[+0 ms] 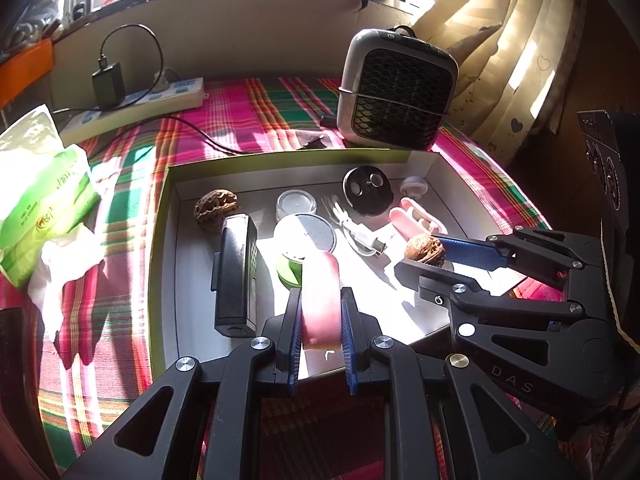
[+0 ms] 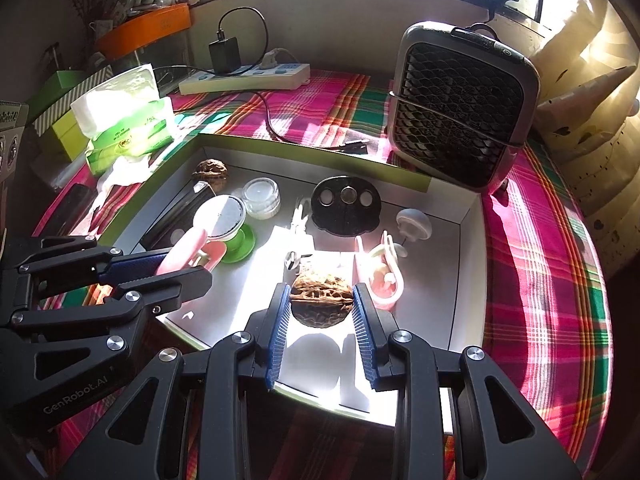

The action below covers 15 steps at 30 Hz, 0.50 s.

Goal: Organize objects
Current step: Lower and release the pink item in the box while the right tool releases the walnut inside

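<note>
A table covered with a pink, green and white plaid cloth [image 2: 532, 248] stands under a sunlit barred window, with a pale curtain [image 1: 508, 64] hanging at the right. On the cloth lies a shallow white cardboard box with a green rim [image 2: 466, 276], open at the top.

Above the near part of this box a brown wrinkled walnut [image 2: 320, 300] is clamped between the blue ribbed pads of the right gripper [image 2: 322, 312], whose fingers are pitched steeply down and forward; the nut's shadow falls on the box floor beneath it. To its left, a pink rounded bar-shaped object [image 1: 320, 300] is pinched on both flat sides by the left gripper [image 1: 320, 320], tilted down at a similar slant over the box's near edge, jaws drawn narrowly together on it. The two grippers are held side by side, near each other but apart.

Inside the box are seen a second brown walnut [image 1: 216, 208] at the far left corner, a black rectangular device [image 1: 234, 276] beside it, a small clear round jar [image 1: 295, 203], a green-based container with a grey round lid [image 1: 308, 240], a black oval plate with three round holes [image 2: 346, 210], a white cable [image 1: 362, 236] and a pink and white clip-like item [image 2: 380, 276].

Outside the box stand a grey portable fan with a black grille [image 2: 460, 108], a white power strip [image 2: 244, 78] and a green tissue pack [image 2: 128, 128].
</note>
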Available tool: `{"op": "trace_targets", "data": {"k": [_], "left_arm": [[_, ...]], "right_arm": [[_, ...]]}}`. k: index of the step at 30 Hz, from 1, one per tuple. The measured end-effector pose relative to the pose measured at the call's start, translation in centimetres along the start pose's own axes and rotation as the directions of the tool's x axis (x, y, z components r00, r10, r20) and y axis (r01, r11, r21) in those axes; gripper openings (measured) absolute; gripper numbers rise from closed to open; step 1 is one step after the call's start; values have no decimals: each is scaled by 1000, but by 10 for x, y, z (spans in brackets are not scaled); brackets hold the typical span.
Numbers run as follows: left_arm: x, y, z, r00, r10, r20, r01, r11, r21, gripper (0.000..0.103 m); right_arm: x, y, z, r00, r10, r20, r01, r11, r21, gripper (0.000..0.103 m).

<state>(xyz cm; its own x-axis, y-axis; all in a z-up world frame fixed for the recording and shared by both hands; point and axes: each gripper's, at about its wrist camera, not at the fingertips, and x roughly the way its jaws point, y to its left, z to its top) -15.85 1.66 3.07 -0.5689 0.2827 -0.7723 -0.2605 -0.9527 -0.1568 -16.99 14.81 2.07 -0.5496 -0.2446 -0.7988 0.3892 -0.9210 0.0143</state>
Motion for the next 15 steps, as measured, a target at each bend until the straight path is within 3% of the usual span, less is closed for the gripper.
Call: {"op": "trace_targets", "data": {"k": [15], "left_arm": [[1,2,1,1000,-1,-5,0,1000,-8,16]], "right_arm": [[1,3,-1,1000,3,-1,-3,1000,-3,33]]}}
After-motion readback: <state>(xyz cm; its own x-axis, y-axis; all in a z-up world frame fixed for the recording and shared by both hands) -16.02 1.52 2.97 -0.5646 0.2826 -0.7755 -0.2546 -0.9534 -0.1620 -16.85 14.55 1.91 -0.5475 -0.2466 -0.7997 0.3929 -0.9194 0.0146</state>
